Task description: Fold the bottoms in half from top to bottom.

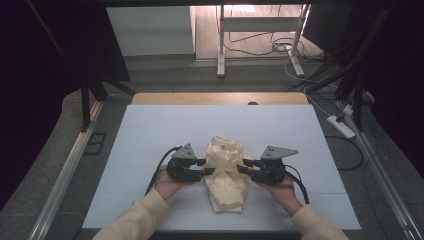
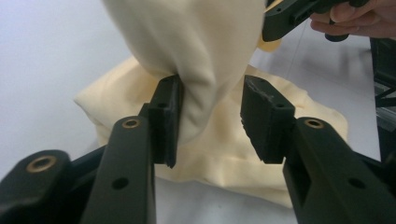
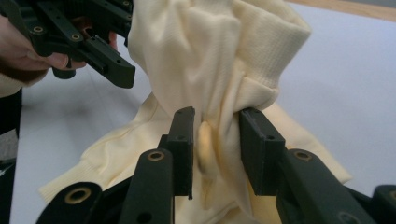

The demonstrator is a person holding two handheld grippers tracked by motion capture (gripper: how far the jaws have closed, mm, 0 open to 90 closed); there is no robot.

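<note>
cream knit garment (image 1: 226,172), one piece, lies bunched mid-counter (image 1: 150,130) between two hand-held grippers. left hand-held gripper (image 1: 209,166): one pad touches a fold, the other stands clear, jaws apart. right hand-held gripper (image 1: 243,166) seems clamped on a fold, though the contact is hard to judge.

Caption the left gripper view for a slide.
Left hand-held gripper with jaws partly apart around a bunched fold of the cream garment on a white table.

I count one cream garment (image 1: 226,172) on one white table (image 1: 150,135), two grippers, left (image 1: 206,166) and right (image 1: 243,167), and two hands, left (image 1: 169,186) and right (image 1: 283,191).
</note>
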